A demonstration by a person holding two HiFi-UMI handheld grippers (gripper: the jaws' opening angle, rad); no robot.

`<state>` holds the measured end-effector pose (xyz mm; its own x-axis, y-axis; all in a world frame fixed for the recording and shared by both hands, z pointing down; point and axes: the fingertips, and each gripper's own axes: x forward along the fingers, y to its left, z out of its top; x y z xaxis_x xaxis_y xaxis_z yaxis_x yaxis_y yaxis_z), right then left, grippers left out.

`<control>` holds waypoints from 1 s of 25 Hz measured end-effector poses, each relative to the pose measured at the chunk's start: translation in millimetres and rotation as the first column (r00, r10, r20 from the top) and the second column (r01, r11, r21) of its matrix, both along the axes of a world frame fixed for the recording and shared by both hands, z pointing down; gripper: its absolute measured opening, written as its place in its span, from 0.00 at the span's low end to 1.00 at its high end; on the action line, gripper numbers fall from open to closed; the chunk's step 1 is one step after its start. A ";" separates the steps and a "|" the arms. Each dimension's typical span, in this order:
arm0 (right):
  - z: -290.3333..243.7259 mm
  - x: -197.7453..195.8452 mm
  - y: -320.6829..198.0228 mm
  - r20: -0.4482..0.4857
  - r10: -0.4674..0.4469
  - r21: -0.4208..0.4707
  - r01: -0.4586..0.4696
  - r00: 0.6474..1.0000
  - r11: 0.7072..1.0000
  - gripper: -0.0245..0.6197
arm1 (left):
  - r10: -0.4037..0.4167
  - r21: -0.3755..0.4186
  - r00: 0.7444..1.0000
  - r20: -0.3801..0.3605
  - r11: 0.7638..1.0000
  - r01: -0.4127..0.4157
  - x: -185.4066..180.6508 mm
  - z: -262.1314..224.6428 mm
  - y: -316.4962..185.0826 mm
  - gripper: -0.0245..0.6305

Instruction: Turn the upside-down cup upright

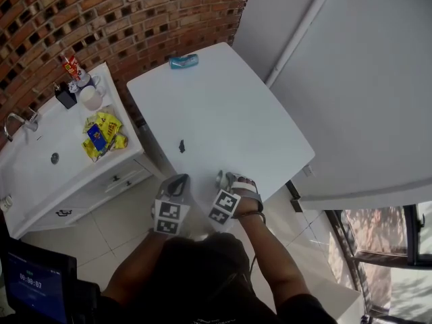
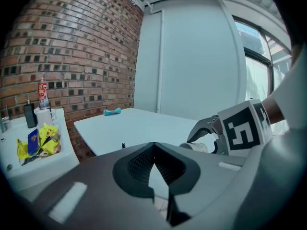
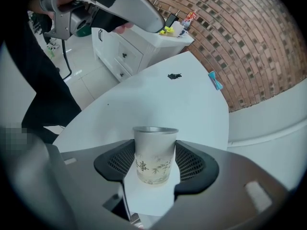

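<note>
A pale cup (image 3: 154,157) with dark characters and a bamboo print sits crosswise between the pads of my right gripper (image 3: 155,145). Both pads lie against its sides. The cup is tipped over, and its wide rim points away from me toward the far side of the table. In the head view, the cup (image 1: 220,179) and the right gripper (image 1: 226,179) are over the white table's (image 1: 229,113) near edge. The left gripper view shows the cup (image 2: 199,146) lying almost level. My left gripper (image 1: 178,179) hovers just left of it, its tips together and holding nothing (image 2: 153,147).
A teal object (image 1: 183,61) lies at the table's far edge and a small black thing (image 1: 181,146) near its middle. To the left stands a white counter (image 1: 40,167) with a sink, yellow packets (image 1: 101,135) and a mug (image 1: 90,98). A dark screen (image 1: 34,285) is at bottom left.
</note>
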<state>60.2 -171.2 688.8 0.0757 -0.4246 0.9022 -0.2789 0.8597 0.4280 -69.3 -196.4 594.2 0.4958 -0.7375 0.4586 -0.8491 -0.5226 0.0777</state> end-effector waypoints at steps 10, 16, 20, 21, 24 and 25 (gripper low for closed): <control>-11.7 -6.2 -5.6 0.108 0.091 0.097 -0.102 0.990 0.990 0.47 | -0.002 -0.006 1.000 0.009 1.000 0.002 -4.9 5.7 -3.8 0.04; -29.7 -6.4 -13.7 0.298 0.177 0.179 -0.237 0.938 0.955 0.47 | 0.003 -0.007 1.000 0.008 1.000 -0.003 -1.5 3.2 -2.0 0.04; -44.5 -1.0 -19.9 0.385 0.210 0.226 -0.312 0.899 0.923 0.47 | -0.003 -0.002 1.000 -0.002 1.000 0.003 2.0 0.5 -1.7 0.04; -48.5 -2.2 -22.5 0.412 0.214 0.236 -0.330 0.886 0.914 0.47 | -0.007 -0.002 1.000 -0.004 1.000 0.007 1.1 0.7 -3.8 0.04; -62.2 -4.0 -24.4 0.521 0.230 0.244 -0.401 0.822 0.883 0.47 | -0.022 0.015 1.000 -0.006 1.000 0.022 3.8 -1.1 -7.0 0.04; -66.3 -2.4 -22.6 0.558 0.239 0.237 -0.429 0.794 0.872 0.47 | -0.022 0.026 1.000 -0.003 0.999 0.022 7.1 -2.8 -6.1 0.04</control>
